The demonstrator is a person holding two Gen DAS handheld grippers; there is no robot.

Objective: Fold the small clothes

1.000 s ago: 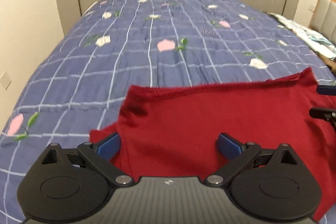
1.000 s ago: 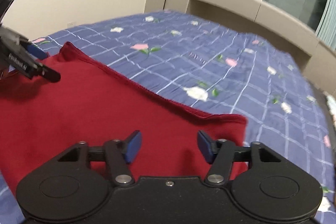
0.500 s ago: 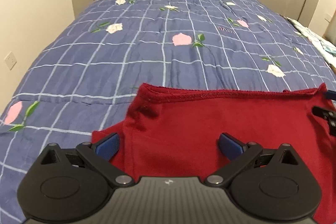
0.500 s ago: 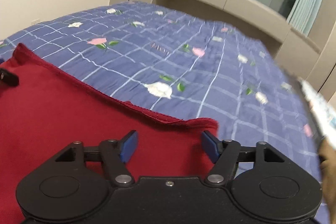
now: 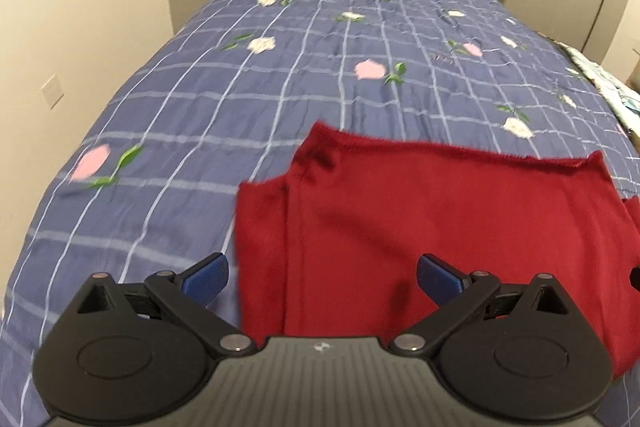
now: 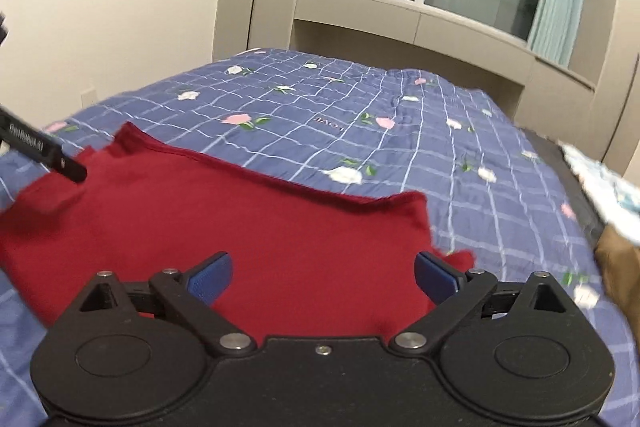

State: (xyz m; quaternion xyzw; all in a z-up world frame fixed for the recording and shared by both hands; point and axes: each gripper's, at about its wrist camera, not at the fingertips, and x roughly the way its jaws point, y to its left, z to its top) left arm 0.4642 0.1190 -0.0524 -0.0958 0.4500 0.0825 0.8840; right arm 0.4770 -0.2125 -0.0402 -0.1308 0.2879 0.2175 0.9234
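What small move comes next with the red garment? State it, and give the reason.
Probably bring both tools back down onto the near corners of the red garment and grip for another fold. It lies flat on the quilt with a fold already made. The left tool and right tool are open and empty; the right one's jaws have just been opening.

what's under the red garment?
The red garment lies on the blue checked bedspread, which shows all round it. A second red layer peeks out at its left edge; anything else beneath is covered.
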